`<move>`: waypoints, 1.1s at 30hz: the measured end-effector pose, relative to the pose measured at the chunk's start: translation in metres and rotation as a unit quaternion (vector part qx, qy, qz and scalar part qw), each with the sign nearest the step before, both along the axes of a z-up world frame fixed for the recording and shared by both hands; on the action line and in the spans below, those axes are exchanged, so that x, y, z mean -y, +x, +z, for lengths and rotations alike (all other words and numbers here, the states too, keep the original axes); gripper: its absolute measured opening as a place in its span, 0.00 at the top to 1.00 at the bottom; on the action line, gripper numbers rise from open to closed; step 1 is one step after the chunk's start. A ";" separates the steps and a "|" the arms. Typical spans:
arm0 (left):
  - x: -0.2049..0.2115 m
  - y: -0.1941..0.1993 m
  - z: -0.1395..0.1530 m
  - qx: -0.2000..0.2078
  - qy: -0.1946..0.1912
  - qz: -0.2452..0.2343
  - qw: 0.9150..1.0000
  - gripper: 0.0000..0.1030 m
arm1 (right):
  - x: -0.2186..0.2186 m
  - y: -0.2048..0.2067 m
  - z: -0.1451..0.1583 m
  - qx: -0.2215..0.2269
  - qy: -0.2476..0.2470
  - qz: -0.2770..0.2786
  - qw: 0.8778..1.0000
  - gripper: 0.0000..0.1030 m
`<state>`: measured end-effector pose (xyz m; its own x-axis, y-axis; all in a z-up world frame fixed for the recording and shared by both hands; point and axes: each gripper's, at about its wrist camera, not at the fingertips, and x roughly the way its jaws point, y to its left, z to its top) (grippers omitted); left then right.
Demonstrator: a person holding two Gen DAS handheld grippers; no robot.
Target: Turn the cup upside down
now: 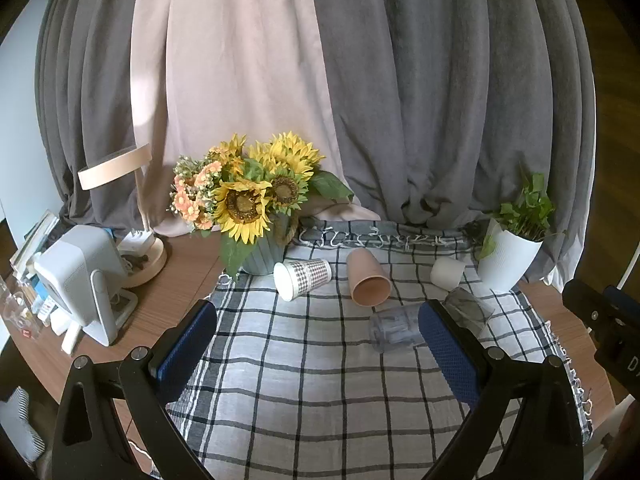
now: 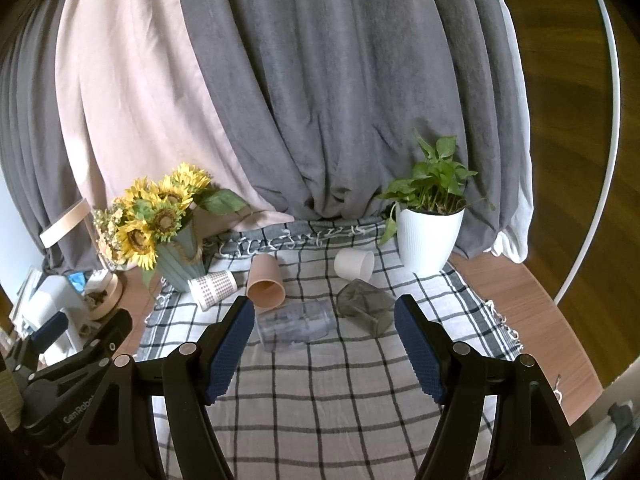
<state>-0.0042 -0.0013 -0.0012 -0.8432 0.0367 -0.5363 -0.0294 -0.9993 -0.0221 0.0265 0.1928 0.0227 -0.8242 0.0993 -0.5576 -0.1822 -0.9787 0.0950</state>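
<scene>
Black left claw (image 1: 318,332), right claw (image 2: 324,330) hover level, spread wide (empty) above checked cloth (image 2: 320,400).

This is a lived-in room of a home. Heavy grey curtains (image 2: 360,100) and a pale pink drape (image 1: 224,80) hang behind a round wooden bench (image 1: 172,280) spread with a checked tablecloth (image 1: 312,380). On it stand a vase of sunflowers (image 1: 256,200) (possibly artificial), a potted green plant (image 2: 430,232), a desk lamp (image 1: 120,168) and a small white fan-like appliance (image 1: 80,276).
</scene>
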 end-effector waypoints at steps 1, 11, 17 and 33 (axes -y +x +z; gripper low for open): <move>-0.001 -0.001 0.000 0.000 -0.001 0.000 1.000 0.00 | 0.000 0.000 0.000 0.001 0.000 0.000 1.000 0.30; -0.002 -0.001 0.000 0.001 0.000 0.000 1.000 0.00 | 0.002 -0.002 -0.001 0.001 0.001 -0.002 1.000 0.30; -0.002 -0.001 -0.001 0.001 -0.001 -0.001 1.000 0.00 | 0.002 -0.002 -0.001 0.001 0.001 -0.002 1.000 0.30; -0.002 -0.001 -0.001 0.001 0.000 -0.001 1.000 0.00 | 0.000 -0.006 -0.003 0.004 0.000 -0.001 1.000 0.30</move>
